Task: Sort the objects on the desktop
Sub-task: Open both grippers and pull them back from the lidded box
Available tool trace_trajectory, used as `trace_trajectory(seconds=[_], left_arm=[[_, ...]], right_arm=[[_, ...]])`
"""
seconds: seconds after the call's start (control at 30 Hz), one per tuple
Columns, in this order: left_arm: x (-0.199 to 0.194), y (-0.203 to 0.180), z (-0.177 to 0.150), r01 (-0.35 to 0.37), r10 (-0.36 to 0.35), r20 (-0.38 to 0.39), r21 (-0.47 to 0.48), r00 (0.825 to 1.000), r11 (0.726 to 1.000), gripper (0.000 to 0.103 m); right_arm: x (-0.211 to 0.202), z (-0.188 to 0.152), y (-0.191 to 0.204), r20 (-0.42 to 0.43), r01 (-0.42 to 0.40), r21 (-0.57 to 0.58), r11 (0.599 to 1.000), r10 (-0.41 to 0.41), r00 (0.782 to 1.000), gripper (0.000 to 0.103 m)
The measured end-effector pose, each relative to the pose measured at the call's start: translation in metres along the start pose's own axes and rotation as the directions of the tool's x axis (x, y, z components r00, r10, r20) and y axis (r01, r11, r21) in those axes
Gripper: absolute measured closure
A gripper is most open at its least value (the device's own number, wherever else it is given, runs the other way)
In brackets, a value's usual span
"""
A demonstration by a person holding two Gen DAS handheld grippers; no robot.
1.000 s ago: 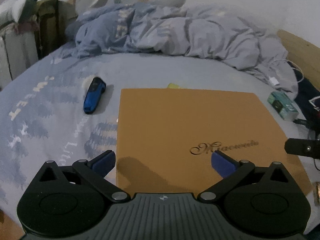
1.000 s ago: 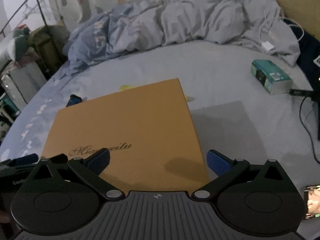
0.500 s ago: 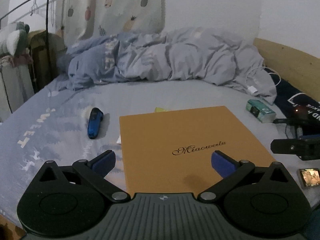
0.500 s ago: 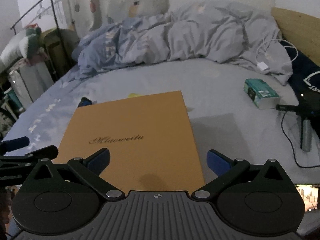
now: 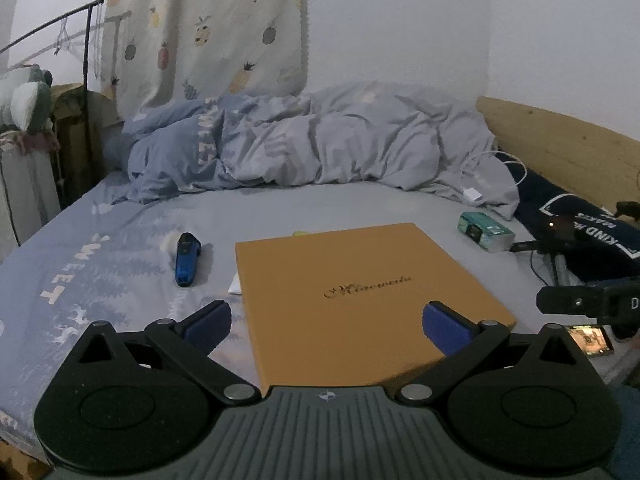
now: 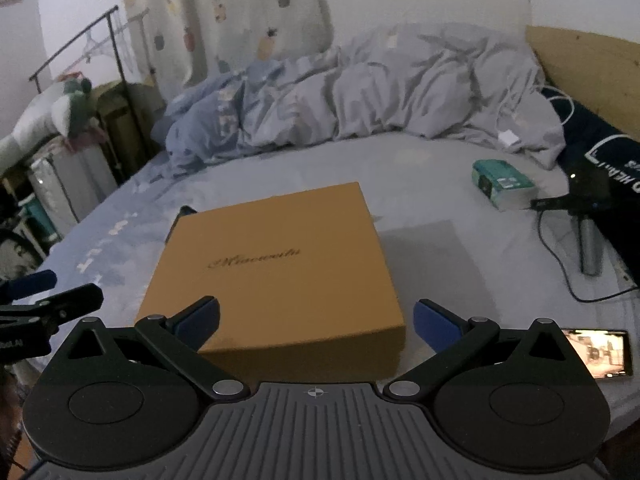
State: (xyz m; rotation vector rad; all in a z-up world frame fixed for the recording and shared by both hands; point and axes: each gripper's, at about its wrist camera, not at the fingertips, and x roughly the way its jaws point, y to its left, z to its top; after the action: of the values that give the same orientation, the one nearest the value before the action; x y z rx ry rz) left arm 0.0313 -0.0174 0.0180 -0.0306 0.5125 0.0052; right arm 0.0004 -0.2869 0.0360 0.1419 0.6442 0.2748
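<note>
A flat orange box (image 5: pixel 352 288) with script lettering lies on the bed; it also shows in the right wrist view (image 6: pixel 280 268). A blue device (image 5: pixel 186 258) lies left of it, with a small white item (image 5: pixel 235 285) at the box's left edge and a yellow scrap (image 5: pixel 301 234) behind it. A teal packet (image 5: pixel 485 231) lies to the right, also in the right wrist view (image 6: pixel 503 185). My left gripper (image 5: pixel 326 326) is open and empty over the box's near edge. My right gripper (image 6: pixel 316 322) is open and empty above the box's near right corner.
A crumpled grey-blue duvet (image 5: pixel 312 148) fills the back of the bed. A phone with a lit screen (image 6: pixel 598 354) lies near the front right edge. A dark cable (image 6: pixel 560 256) and a small tripod (image 6: pixel 588 248) lie at the right, by a navy pillow (image 5: pixel 592 232).
Both grippers have pulled back and tilted up from the box, so more of the room shows. Both stay open. The box and other items have not moved.
</note>
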Motion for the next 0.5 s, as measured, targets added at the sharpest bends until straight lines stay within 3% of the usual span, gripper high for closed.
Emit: trace_trajectory(seconds=[0.27,0.5], left_arm=[[-0.028,-0.003,-0.011,0.01,-0.01,0.035,0.0,0.999,1.0,0.0],[-0.04,-0.007,-0.022,0.027,-0.027,0.027,0.005,0.999,1.0,0.0]], right_arm=[[-0.038,-0.021,-0.007,0.049,-0.011,0.017,1.0,0.01,0.999,0.0],[-0.044,-0.048,-0.001,0.025,0.0,-0.052,0.999,0.002,1.0,0.0]])
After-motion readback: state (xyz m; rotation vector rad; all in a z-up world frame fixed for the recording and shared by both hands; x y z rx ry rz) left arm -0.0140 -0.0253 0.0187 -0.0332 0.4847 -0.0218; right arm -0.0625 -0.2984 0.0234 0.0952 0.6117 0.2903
